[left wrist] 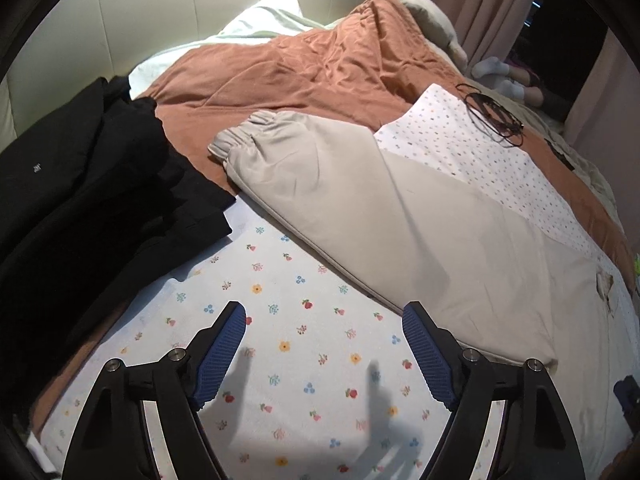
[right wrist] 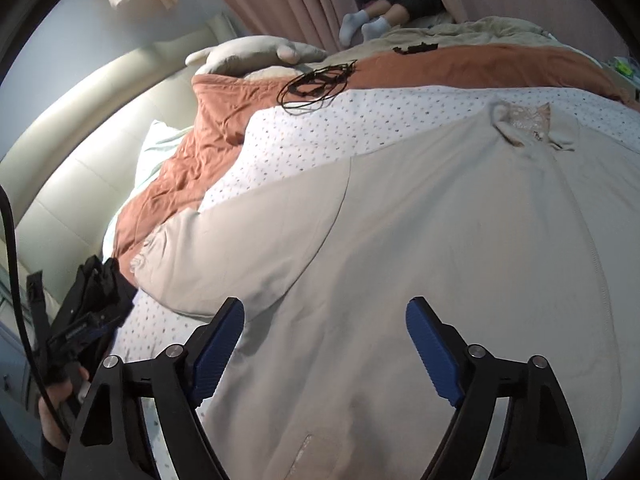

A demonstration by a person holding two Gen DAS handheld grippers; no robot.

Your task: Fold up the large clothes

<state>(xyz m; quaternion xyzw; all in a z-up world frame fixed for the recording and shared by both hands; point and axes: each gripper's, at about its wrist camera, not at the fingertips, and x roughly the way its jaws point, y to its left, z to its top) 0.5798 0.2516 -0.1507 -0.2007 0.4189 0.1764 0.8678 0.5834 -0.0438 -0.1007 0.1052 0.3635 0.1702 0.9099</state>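
Observation:
A large beige jacket [right wrist: 420, 240] lies spread flat on the bed, its collar [right wrist: 524, 124] at the far side. One sleeve [left wrist: 360, 184] with an elastic cuff [left wrist: 240, 136] stretches out to the left. My left gripper [left wrist: 324, 316] is open and empty, above the floral sheet [left wrist: 288, 360] just left of the sleeve. My right gripper [right wrist: 324, 312] is open and empty, above the jacket's body near its lower hem. The left gripper also shows in the right wrist view [right wrist: 88, 312], at the lower left.
A pile of black clothes [left wrist: 92, 200] lies left of the sleeve. An orange quilt [left wrist: 288, 72] and a pillow [left wrist: 264, 16] lie behind it. A black cord [right wrist: 316, 80] lies on the sheet beyond the jacket. Someone's socked feet [right wrist: 364, 24] are by the curtain.

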